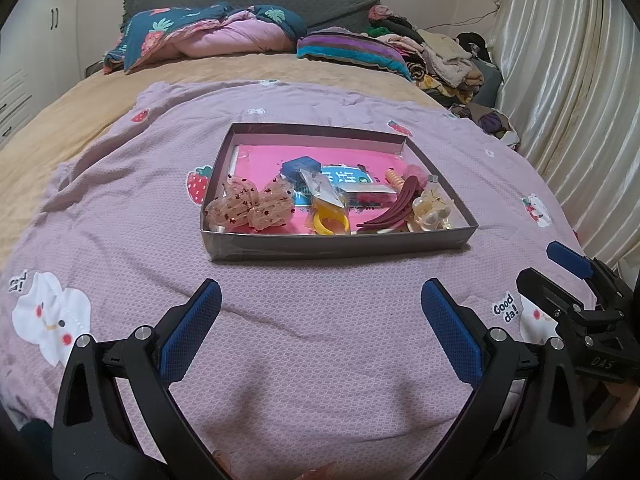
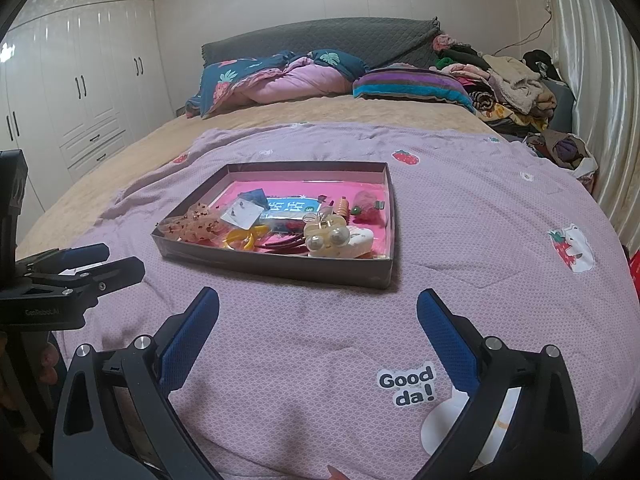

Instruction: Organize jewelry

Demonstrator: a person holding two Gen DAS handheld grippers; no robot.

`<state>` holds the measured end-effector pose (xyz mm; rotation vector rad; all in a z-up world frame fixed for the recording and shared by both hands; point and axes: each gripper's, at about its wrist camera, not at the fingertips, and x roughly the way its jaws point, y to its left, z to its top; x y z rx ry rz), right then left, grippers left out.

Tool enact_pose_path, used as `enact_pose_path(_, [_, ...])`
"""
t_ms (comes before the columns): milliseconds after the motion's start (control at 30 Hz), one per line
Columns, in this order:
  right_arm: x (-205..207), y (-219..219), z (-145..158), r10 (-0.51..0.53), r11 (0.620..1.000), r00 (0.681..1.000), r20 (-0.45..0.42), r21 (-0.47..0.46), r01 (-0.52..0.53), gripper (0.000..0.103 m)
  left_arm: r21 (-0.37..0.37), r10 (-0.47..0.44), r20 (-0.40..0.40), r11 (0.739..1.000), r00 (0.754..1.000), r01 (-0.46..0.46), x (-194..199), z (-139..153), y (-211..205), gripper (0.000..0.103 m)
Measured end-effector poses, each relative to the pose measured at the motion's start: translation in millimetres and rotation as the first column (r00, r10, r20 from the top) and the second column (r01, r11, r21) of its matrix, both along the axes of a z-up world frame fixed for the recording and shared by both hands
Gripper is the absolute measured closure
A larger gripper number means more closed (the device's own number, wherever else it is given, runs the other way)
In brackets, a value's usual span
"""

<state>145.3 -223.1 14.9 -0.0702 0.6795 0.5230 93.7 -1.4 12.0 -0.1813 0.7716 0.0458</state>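
Left wrist view: left gripper (image 1: 320, 312) low over the quilt (image 1: 120, 208), fingers spread wide, holding nothing. Right gripper (image 2: 318, 320) same, splayed and empty, just short of the tray (image 2: 276, 266); in the left view it shows at the right edge (image 1: 560, 280), side-on. Tray sits ahead on the quilt, well apart from both tools. Jewelry all inside it, crowded toward the near wall: sequin bow (image 1: 250, 206) left, yellow ring (image 1: 329, 224) beside it, dark red clip (image 1: 394, 210), pearl claw clip (image 2: 326, 238) at the right end, clear packet (image 1: 320, 188) and orange clip (image 1: 394, 179) behind. Beyond: tan blanket, pillows (image 1: 208, 36), clothes pile (image 1: 440, 56), curtain right. Judgement: nothing looks left to pick up outside, so near done or resting. Risks: items overlap, so a grab may snag two; wide fingers could catch the low tray wall and shove the tray, since soft bedding gives no firm base; ring could tip out over the edge.
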Motion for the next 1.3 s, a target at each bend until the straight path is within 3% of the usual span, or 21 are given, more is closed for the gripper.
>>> enact_pose_path(1300, [-0.9,0.5,0.5,0.001,1.000,1.000,0.006,-0.005,-0.001,0.004,-0.003,0.015,-0.025,1.000,1.000,-0.015,-0.7,-2.5,3.2,0.010])
